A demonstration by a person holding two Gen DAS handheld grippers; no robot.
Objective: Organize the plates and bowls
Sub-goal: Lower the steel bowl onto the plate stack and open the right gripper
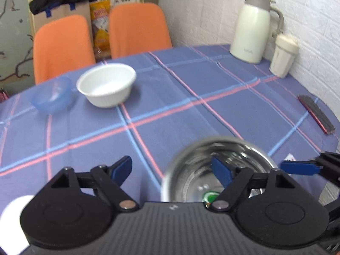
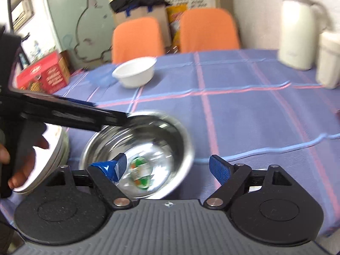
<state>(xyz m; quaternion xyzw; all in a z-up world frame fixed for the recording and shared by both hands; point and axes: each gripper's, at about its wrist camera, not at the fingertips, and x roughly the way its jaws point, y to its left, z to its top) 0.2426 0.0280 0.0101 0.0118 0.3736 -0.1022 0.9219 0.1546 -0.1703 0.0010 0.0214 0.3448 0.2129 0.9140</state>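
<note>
Both jaws are spread wide. The steel bowl (image 2: 146, 148) is straddled by the left gripper (image 1: 172, 170) and right gripper (image 2: 167, 167), nothing gripped.

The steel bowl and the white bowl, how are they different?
The steel bowl is shiny metal with a sticker inside; the white bowl is plain and matte. The steel bowl sits near, between the two open grippers; the white bowl sits far off, by a blue bowl. The steel bowl looks tilted; the white bowl stands level. Both are round and empty.
</note>
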